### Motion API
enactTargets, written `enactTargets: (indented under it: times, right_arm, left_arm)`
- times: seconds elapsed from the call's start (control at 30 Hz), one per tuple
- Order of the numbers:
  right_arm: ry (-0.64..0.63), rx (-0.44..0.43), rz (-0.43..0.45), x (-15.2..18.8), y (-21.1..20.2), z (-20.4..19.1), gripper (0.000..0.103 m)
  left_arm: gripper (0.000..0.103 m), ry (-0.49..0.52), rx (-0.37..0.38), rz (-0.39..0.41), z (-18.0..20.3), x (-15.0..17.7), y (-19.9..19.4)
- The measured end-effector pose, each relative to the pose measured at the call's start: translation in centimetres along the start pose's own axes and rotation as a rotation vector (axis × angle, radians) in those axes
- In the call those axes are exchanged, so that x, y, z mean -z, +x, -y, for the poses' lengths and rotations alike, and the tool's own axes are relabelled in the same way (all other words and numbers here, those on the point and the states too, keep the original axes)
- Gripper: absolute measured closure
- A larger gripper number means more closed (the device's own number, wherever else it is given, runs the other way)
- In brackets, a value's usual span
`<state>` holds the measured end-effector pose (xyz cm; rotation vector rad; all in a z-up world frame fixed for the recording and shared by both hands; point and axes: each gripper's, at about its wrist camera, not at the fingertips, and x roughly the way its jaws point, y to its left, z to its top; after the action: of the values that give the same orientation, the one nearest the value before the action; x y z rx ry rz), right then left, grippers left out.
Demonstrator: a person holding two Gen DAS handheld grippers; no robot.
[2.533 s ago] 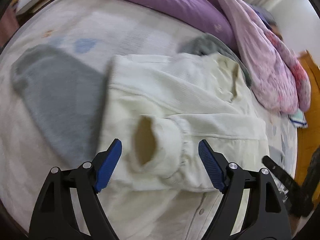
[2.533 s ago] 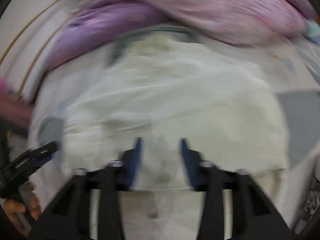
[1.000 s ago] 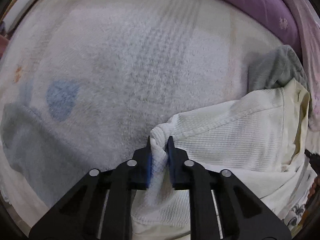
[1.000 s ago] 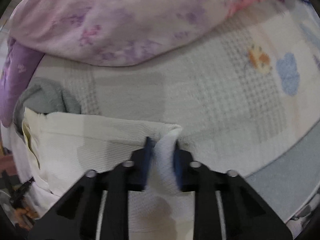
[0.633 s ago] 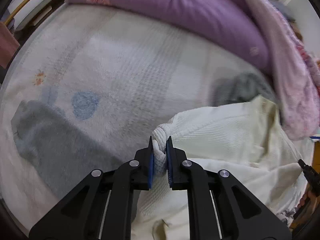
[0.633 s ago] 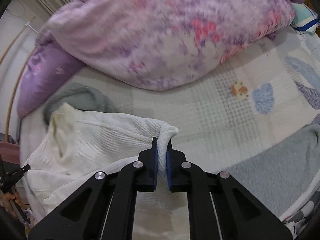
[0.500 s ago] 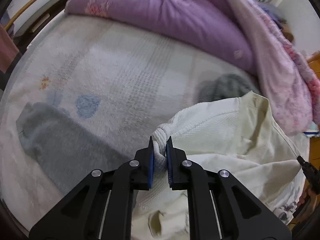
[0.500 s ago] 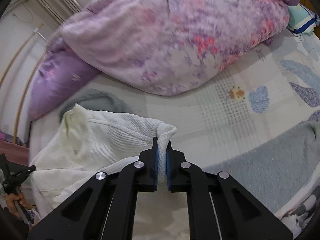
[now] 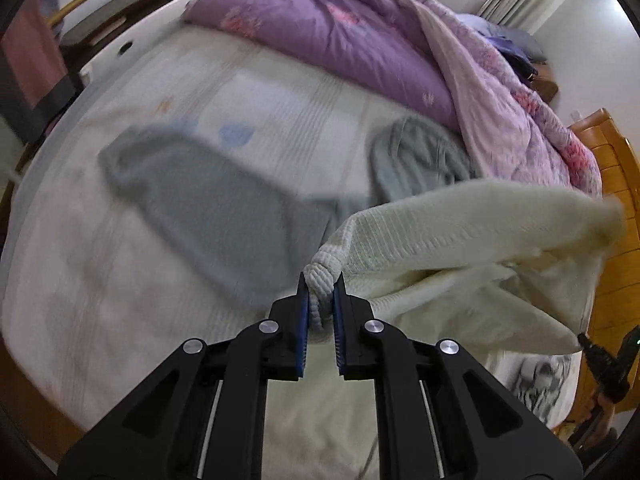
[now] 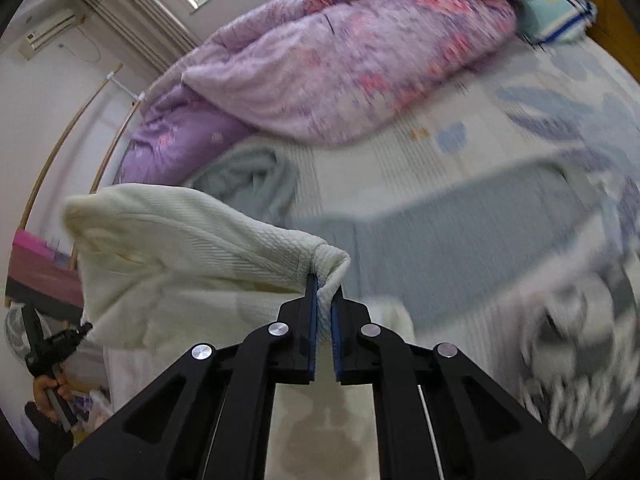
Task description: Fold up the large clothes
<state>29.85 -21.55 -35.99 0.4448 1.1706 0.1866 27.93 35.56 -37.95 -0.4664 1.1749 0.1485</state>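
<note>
Left gripper (image 9: 320, 300) and right gripper (image 10: 324, 292) each pinch a corner of the cream garment (image 9: 460, 232), raised over the bed (image 9: 280, 120). Keep the edge taut and level, then lay it down evenly.

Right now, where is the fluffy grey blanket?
The grey blanket lies flat on the bed, left of the lifted cream sweater in the left wrist view, below the purple quilt.

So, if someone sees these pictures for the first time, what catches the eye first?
The cream knit garment, stretched in the air between the left gripper and right gripper, both jaws shut on its corners. Behind, a purple quilt is heaped on the bed's far side.
</note>
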Motion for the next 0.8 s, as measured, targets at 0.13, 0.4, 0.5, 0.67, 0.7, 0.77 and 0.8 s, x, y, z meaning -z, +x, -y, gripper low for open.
enactTargets:
  times: [0.13,0.4,0.5,0.67,0.7,0.77,0.8]
  right_arm:
    - [0.019,0.048,-0.150,7.3,-0.5,3.5,0.098]
    - [0.013,0.287,-0.478,17.4,5.8,9.8,0.093]
    - [-0.041,0.338,-0.493,18.0,5.6,9.6,0.092]
    - [-0.049,0.239,-0.385,16.5,3.1,4.7,0.092]
    - [-0.056,0.217,-0.367,16.3,3.3,3.6,0.093]
    - [-0.051,0.193,-0.338,16.2,4.5,1.5,0.095]
    - [-0.036,0.177,-0.336,16.4,5.4,0.9,0.096]
  left_arm:
    - [0.093,-0.104,-0.024,-0.094,-3.0,7.0,-0.6]
    - [0.088,-0.277,-0.172,-0.325,-9.4,22.2,5.8]
    - [0.079,-0.302,-0.212,-0.303,-10.0,24.1,5.4]
    - [0.053,-0.324,-0.222,-0.215,-10.4,23.6,2.9]
    - [0.045,-0.306,-0.225,-0.198,-10.3,23.4,2.6]
    - [0.044,-0.292,-0.191,-0.192,-10.6,23.2,2.6]
    - [0.044,-0.298,-0.178,-0.192,-10.7,23.1,2.6]
